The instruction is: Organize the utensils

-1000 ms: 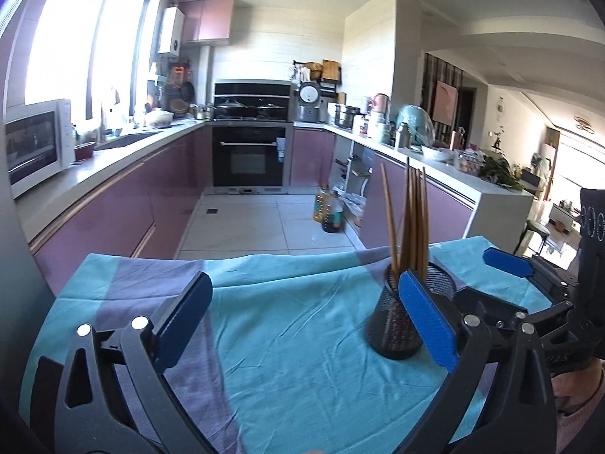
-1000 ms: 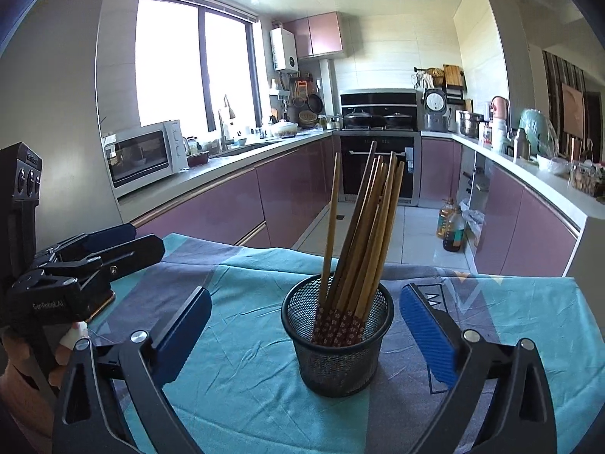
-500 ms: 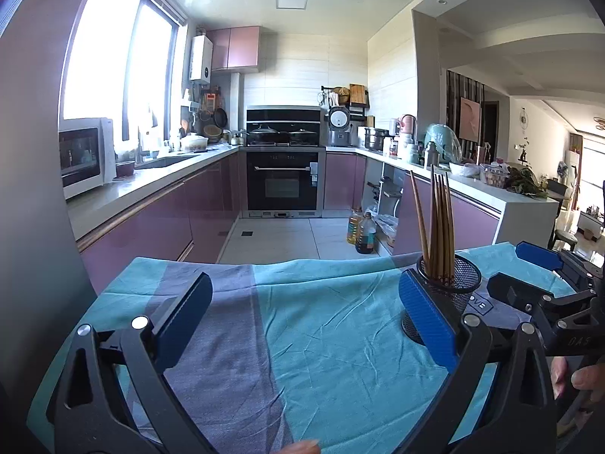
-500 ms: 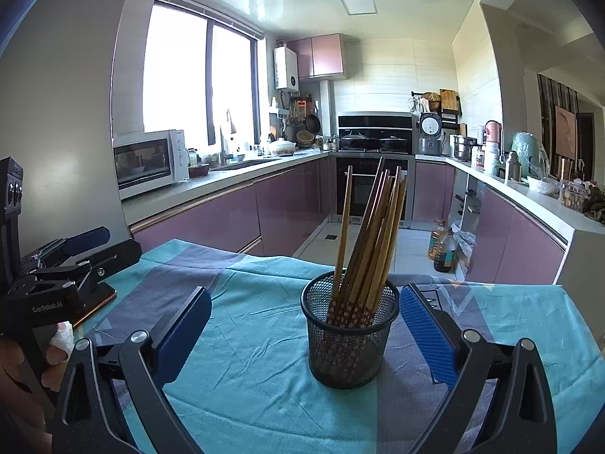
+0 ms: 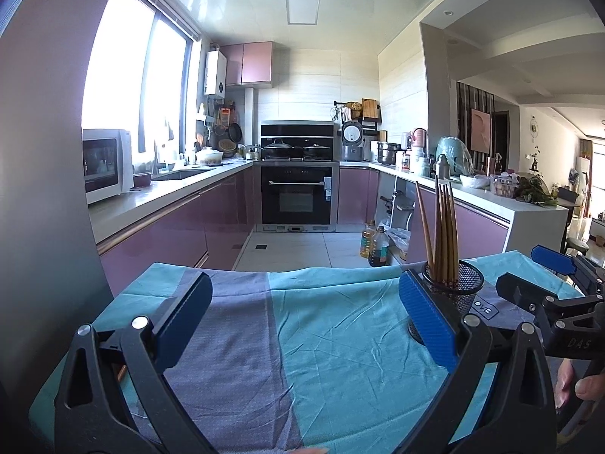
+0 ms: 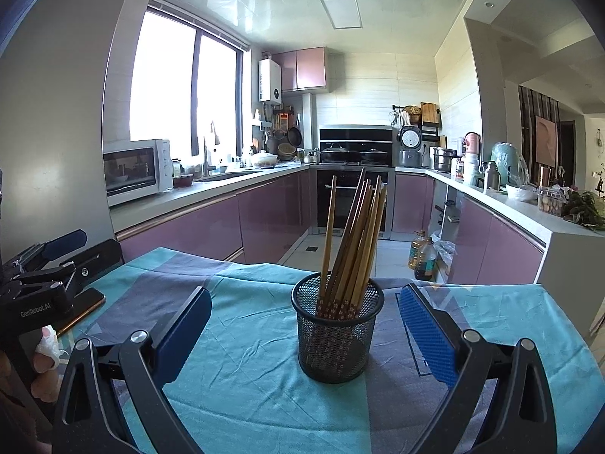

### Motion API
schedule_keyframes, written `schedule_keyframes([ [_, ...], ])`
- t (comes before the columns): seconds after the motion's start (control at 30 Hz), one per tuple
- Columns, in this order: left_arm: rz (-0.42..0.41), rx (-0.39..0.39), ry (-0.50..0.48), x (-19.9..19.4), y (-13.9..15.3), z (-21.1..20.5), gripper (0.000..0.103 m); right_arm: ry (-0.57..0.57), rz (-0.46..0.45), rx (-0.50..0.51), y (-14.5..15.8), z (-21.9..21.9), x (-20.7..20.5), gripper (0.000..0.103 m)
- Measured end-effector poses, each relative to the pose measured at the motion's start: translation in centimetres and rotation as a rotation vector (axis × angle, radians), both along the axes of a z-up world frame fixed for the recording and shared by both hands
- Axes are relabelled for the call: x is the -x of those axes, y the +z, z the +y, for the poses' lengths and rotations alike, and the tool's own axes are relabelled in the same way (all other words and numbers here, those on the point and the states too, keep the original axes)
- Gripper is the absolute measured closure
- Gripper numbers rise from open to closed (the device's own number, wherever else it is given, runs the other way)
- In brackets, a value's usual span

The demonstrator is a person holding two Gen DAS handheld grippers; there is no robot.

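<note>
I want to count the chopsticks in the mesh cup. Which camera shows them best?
The right wrist view: the chopsticks stand centred and fanned in the mesh cup. In the left wrist view they bunch together, partly behind a finger.

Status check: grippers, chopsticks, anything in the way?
Left gripper open, empty. Right gripper open, empty. Chopsticks upright in mesh holder. Nothing in the way.

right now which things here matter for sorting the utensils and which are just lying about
Part of the job:
- chopsticks, standing in the holder
- black mesh holder on the tablecloth
- left tongs and right tongs, both open and empty

Just lying about:
- microwave
- oil bottles on the floor
- rice cooker
</note>
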State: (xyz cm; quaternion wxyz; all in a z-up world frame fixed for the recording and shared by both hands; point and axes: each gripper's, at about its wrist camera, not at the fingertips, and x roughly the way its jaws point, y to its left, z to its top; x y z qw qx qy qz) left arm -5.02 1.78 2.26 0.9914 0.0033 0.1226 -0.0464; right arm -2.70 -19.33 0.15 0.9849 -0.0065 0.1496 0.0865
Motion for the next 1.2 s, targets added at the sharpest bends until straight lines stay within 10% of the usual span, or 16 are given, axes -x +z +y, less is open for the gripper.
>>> schedule_keyframes([
  [1.2,-0.071,0.01,0.048,2.8,0.4,0.5,0.006,-0.055,-0.085,-0.012,0.4,0.3,2.2,0.007],
])
